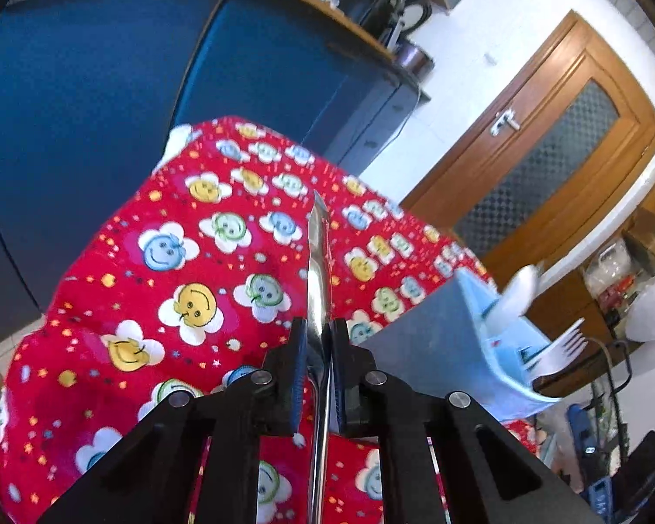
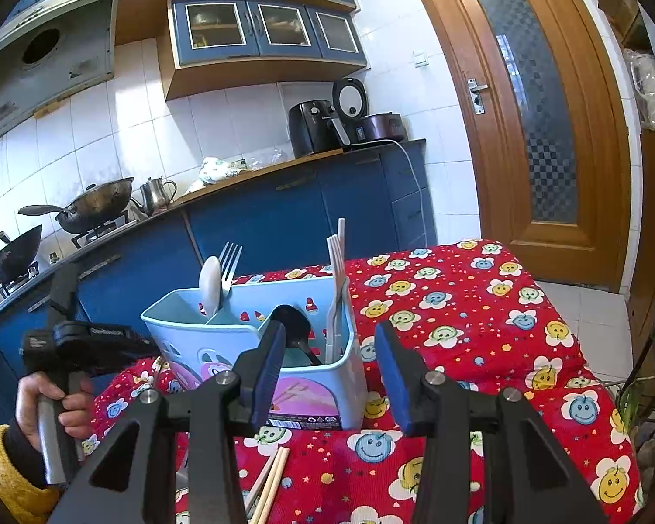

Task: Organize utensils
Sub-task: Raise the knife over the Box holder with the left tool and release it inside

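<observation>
My left gripper (image 1: 316,327) is shut on a shiny metal utensil (image 1: 318,257), seen edge-on. Its pointed end sticks up above the red smiley tablecloth (image 1: 174,262), and its handle runs down between the pads. The light-blue utensil caddy (image 1: 471,340) stands to the right with a white spoon (image 1: 519,288) and a white fork (image 1: 563,345) in it. In the right wrist view the caddy (image 2: 183,340) holds a white spoon (image 2: 209,284), a metal fork (image 2: 230,262), a black spoon (image 2: 290,318) and a white plastic fork (image 2: 335,262). My right gripper (image 2: 329,336) stands open just in front of it, holding nothing.
Wooden chopsticks (image 2: 270,476) lie on the cloth below the right gripper. A hand (image 2: 43,406) grips the left tool's handle at the left. Blue kitchen cabinets (image 2: 262,218), woks (image 2: 100,205) on a stove and a wooden door (image 2: 541,131) stand beyond the table.
</observation>
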Tool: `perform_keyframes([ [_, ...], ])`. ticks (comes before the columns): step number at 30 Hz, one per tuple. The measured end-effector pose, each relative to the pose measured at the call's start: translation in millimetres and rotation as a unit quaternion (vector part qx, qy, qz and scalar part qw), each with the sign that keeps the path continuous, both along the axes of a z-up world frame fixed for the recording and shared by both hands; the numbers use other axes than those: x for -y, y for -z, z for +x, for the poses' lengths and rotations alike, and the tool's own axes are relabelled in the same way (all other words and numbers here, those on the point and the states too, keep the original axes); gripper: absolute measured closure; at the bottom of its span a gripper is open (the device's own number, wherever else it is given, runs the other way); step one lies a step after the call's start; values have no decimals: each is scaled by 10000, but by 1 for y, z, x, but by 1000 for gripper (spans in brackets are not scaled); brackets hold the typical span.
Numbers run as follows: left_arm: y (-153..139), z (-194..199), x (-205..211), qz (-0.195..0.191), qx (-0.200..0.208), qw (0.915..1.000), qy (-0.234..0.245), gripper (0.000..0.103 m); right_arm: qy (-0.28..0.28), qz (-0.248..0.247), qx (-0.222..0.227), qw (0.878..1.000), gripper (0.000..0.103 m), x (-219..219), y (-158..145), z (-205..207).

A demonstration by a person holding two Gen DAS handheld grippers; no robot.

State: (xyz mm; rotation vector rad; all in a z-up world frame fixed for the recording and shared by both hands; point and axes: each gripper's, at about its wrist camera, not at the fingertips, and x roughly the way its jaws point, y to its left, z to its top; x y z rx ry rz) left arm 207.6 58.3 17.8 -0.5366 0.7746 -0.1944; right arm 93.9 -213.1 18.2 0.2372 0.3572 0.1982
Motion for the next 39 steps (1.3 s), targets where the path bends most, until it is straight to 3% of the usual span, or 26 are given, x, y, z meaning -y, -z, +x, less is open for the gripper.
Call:
perform_keyframes([
  [8, -60, -37, 8, 223, 1120, 9933, -161, 92, -21, -18, 34, 10000, 57, -1, 0, -2],
  [14, -104, -44, 29, 535, 2040, 9770, -304, 92, -36, -6, 47, 10000, 57, -1, 0, -3],
  [21, -125, -26, 56, 803, 2679, 9593, -387, 92, -60, 84, 27, 9999, 57, 1, 3, -3],
  [25, -119, -14, 75, 1099, 2915, 9485, -572, 92, -82, 143, 12, 9999, 57, 3, 4, -3],
  [32, -79, -12, 97, 1586, 3076, 9328, -1004, 92, -141, 245, -19, 9996, 57, 6, 6, -2],
  [39, -50, -25, 94, 1658, 2694, 9442, -918, 92, -157, 280, -2, 9995, 56, 8, 7, -2],
])
